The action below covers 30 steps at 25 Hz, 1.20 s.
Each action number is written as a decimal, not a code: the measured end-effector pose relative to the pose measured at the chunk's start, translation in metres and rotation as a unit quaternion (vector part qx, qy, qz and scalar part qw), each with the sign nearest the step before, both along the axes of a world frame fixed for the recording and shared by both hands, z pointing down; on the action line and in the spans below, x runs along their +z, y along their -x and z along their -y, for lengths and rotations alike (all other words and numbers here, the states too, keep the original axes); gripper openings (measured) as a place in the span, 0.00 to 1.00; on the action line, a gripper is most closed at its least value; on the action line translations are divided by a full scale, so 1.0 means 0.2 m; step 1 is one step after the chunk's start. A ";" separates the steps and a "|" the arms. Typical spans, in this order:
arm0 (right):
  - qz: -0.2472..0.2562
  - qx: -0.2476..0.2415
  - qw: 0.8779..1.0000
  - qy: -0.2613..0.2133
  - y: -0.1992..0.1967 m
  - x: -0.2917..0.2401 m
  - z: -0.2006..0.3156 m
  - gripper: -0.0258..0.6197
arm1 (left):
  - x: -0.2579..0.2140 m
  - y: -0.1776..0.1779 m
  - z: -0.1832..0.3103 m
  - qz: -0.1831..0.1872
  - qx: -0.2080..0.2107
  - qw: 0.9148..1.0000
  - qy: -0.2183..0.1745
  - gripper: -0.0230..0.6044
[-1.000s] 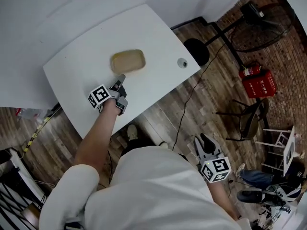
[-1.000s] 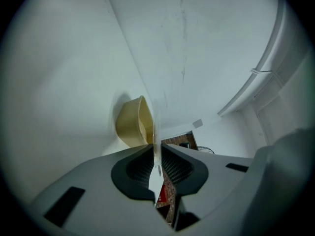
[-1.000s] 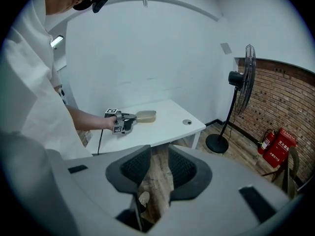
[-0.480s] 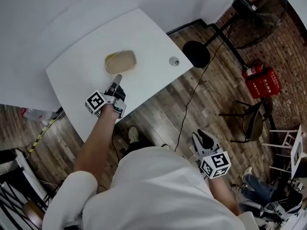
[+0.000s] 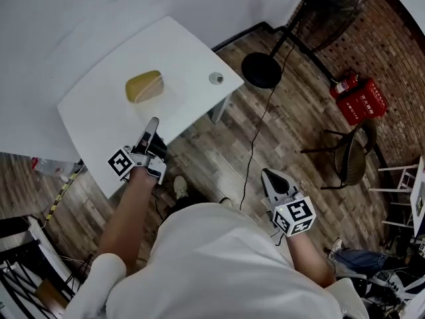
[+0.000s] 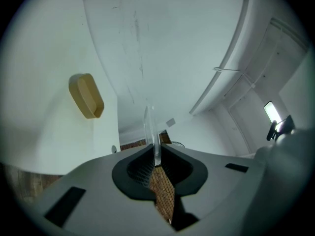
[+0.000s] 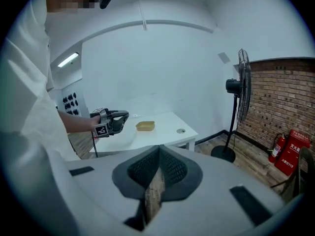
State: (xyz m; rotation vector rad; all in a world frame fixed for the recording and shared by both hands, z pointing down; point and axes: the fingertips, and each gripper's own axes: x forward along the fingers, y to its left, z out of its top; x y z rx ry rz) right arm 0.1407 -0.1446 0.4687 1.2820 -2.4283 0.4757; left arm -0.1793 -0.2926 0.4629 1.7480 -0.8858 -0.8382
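Left gripper [image 5: 153, 121] is clamped on the edge of a thin clear piece [image 6: 150, 126]. It looks like a see-through lid, but it's too transparent to be sure. The jaws meet on it, and it stands edge-on between them, poking out ahead.

The gripper hangs above the near part of the white worktop [image 5: 93, 111]. The tan box [image 5: 143, 86] sits on the worktop further in, near the gripper tip but clear of it, with nothing touching it. A small round fitting [image 5: 216, 78] is by the worktop's corner, well apart from both.

Right gripper [image 5: 271, 177] is closed on nothing. Its own view shows the jaws together with only wood floor [image 5: 292, 118] behind them. It's down at the person's side, well away from the worktop.

My read is that this is the carry step: the clear piece is lifted off and held in the air, and the box is left where it is.

Next move, I'd say:
- Keep the pinch firm, since an edge grip on a thin sheet will pivot easily.
- Roll the wrist to bring the piece flat before it meets any surface.
- Stay wide of the box.
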 end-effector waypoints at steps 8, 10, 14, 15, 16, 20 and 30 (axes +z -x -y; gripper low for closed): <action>0.008 -0.030 0.999 0.007 -0.14 0.05 -0.11 0.05 | -0.18 -0.33 -0.30 -0.010 0.033 0.999 -0.022 0.11; 0.010 -0.040 0.999 0.007 -0.17 0.05 -0.13 0.05 | -0.23 -0.39 -0.37 -0.011 0.038 0.999 -0.029 0.11; 0.014 -0.058 0.998 0.006 -0.22 0.07 -0.19 0.05 | -0.29 -0.51 -0.51 -0.010 0.046 0.998 -0.040 0.11; 0.014 -0.061 0.998 0.007 -0.23 0.08 -0.21 0.05 | -0.30 -0.54 -0.54 -0.011 0.047 0.998 -0.042 0.11; 0.014 -0.063 0.998 0.008 -0.25 0.09 -0.22 0.05 | -0.30 -0.56 -0.56 -0.012 0.048 0.998 -0.044 0.11; 0.015 -0.067 0.998 0.011 -0.31 0.11 -0.28 0.05 | -0.31 -0.65 -0.66 -0.011 0.053 0.998 -0.040 0.11; 0.017 -0.079 0.997 0.004 -0.38 0.12 -0.36 0.05 | -0.32 -0.77 -0.79 0.000 0.065 0.997 -0.044 0.11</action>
